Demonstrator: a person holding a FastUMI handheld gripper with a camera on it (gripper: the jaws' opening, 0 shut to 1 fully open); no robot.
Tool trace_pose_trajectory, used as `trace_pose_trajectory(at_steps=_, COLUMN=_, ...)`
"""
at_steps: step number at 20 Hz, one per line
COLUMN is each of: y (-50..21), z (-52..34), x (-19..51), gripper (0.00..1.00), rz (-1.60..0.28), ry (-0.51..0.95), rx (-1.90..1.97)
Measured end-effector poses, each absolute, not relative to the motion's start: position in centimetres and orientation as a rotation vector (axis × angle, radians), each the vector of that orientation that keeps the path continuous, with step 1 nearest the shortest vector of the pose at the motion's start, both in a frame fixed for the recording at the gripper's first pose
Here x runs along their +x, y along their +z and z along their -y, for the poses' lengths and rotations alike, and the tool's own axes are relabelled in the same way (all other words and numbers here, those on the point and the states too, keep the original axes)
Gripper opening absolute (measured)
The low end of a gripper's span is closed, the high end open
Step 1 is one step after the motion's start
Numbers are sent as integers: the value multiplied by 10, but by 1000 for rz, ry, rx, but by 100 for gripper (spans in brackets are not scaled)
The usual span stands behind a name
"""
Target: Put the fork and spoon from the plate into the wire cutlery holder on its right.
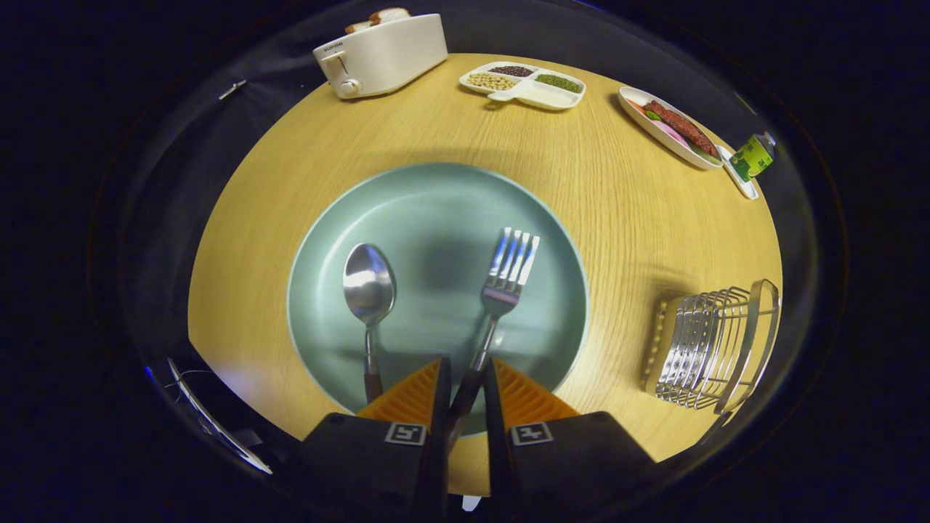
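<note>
A pale green plate (436, 185) lies on the round wooden table (639, 218), just ahead of my fingers. On it lie a steel spoon (369, 289) to the left and a steel fork (508, 270) to the right, both with dark handles pointing toward me. My gripper (467, 365) is over the plate's near rim, and its jaws are drawn close around the fork's handle, which runs back between the two fingers. The spoon's handle ends just left of the left finger. The wire cutlery holder (716, 341) stands on the table to the right of the plate.
Beyond the plate stand a white toaster (381, 54) with bread in it, a divided dish of beans (523, 85), a long dish with sausage (672, 127) and a small green bottle (753, 155). The table edge curves close behind the holder.
</note>
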State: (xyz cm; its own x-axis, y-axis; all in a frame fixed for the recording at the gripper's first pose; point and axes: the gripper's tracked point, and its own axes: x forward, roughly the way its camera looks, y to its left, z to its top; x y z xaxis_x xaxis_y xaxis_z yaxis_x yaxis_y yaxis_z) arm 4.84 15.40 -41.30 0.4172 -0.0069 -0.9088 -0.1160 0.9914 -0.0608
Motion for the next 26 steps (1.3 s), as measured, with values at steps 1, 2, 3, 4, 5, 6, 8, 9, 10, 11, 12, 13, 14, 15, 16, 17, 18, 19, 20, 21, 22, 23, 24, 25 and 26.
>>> trace_pose_trajectory(at_steps=1, y=-413, z=-156, x=47, gripper=15, rz=-1146, ry=82, rx=-111)
trace_pose_trajectory(at_steps=2, y=-413, z=-156, x=47, gripper=14, rz=-1155, ry=96, rx=-97)
trace_pose_trajectory(at_steps=3, y=-415, z=-156, x=45, gripper=11, rz=-1165, ry=102, rx=-82)
trace_pose_trajectory(at_steps=4, y=-416, z=-157, x=43, gripper=10, rz=-1177, ry=106, rx=-59)
trace_pose_trajectory(at_steps=5, y=-412, z=-156, x=44, gripper=8, rz=-1179, ry=98, rx=-25)
trace_pose_trajectory(at_steps=6, y=-410, z=-156, x=44, gripper=8, rz=-1181, ry=94, rx=10)
trace_pose_trajectory(at_steps=8, y=-400, z=-153, x=47, gripper=8, rz=-1161, ry=90, rx=39)
trace_pose_trajectory(at_steps=9, y=-394, z=-150, x=47, gripper=8, rz=-1152, ry=97, rx=36)
trace_pose_trajectory(at_steps=10, y=-388, z=-147, x=47, gripper=8, rz=-1141, ry=104, rx=37)
trace_pose_trajectory(at_steps=11, y=-382, z=-147, x=45, gripper=8, rz=-1138, ry=113, rx=42)
trace_pose_trajectory(at_steps=12, y=-374, z=-146, x=42, gripper=8, rz=-1134, ry=123, rx=53)
trace_pose_trajectory(at_steps=13, y=-365, z=-145, x=39, gripper=8, rz=-1128, ry=134, rx=64)
trace_pose_trajectory(at_steps=14, y=-354, z=-142, x=36, gripper=8, rz=-1122, ry=148, rx=64)
trace_pose_trajectory(at_steps=15, y=-343, z=-138, x=33, gripper=8, rz=-1115, ry=161, rx=52)
trace_pose_trajectory(at_steps=16, y=-332, z=-131, x=30, gripper=8, rz=-1106, ry=175, rx=29)
trace_pose_trajectory(at_steps=17, y=-321, z=-123, x=27, gripper=8, rz=-1100, ry=188, rx=8)
trace_pose_trajectory(at_steps=18, y=-311, z=-114, x=26, gripper=8, rz=-1094, ry=196, rx=-8)
trace_pose_trajectory(at_steps=19, y=-300, z=-103, x=25, gripper=8, rz=-1088, ry=201, rx=-20)
trace_pose_trajectory(at_steps=20, y=-289, z=-93, x=24, gripper=8, rz=-1084, ry=203, rx=-26)
trace_pose_trajectory(at_steps=21, y=-279, z=-82, x=23, gripper=8, rz=-1082, ry=207, rx=-26)
trace_pose_trajectory(at_steps=22, y=-269, z=-70, x=22, gripper=8, rz=-1081, ry=209, rx=-27)
trace_pose_trajectory(at_steps=23, y=-259, z=-58, x=22, gripper=8, rz=-1080, ry=207, rx=-33)
trace_pose_trajectory(at_steps=24, y=-250, z=-45, x=22, gripper=8, rz=-1078, ry=206, rx=-47)
trace_pose_trajectory(at_steps=25, y=-246, z=-30, x=25, gripper=8, rz=-1069, ry=202, rx=-79)
trace_pose_trajectory(at_steps=26, y=-242, z=-16, x=25, gripper=8, rz=-1068, ry=201, rx=-113)
